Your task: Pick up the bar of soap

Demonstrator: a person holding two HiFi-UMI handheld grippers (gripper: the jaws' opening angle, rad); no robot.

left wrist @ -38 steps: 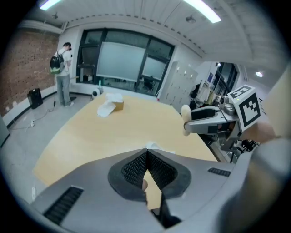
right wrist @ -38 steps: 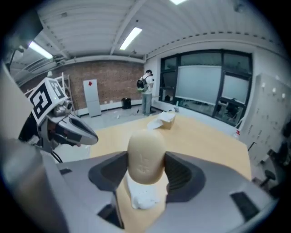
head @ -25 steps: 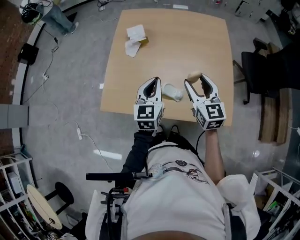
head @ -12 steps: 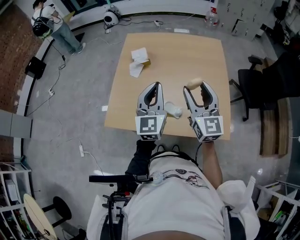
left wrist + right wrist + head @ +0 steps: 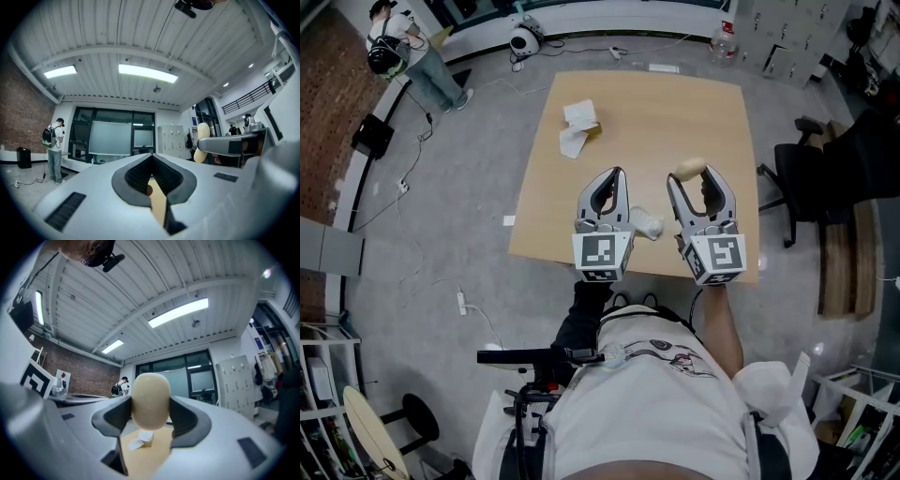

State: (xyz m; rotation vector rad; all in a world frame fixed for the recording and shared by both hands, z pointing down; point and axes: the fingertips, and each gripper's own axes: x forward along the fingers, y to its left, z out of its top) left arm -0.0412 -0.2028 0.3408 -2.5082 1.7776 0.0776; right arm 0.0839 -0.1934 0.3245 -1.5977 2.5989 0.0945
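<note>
The bar of soap (image 5: 688,169) is a cream oval, pinched at the tips of my right gripper (image 5: 692,172) and held above the wooden table (image 5: 712,103). In the right gripper view the soap (image 5: 150,400) stands upright between the two dark pads (image 5: 116,416), which are shut on it. My left gripper (image 5: 615,174) hovers beside it on the left, shut with nothing held. From the left gripper view (image 5: 151,158) the tips meet, and the soap (image 5: 203,143) shows off to the right.
A white crumpled wrapper (image 5: 647,223) lies on the table between the two grippers. A small box with white paper (image 5: 578,127) sits at the table's far left. An office chair (image 5: 811,178) stands to the right, and a person (image 5: 412,47) is far off left.
The head view has shifted. Both grippers now appear a little farther over the table. The right gripper keeps the soap and the left stays shut.
</note>
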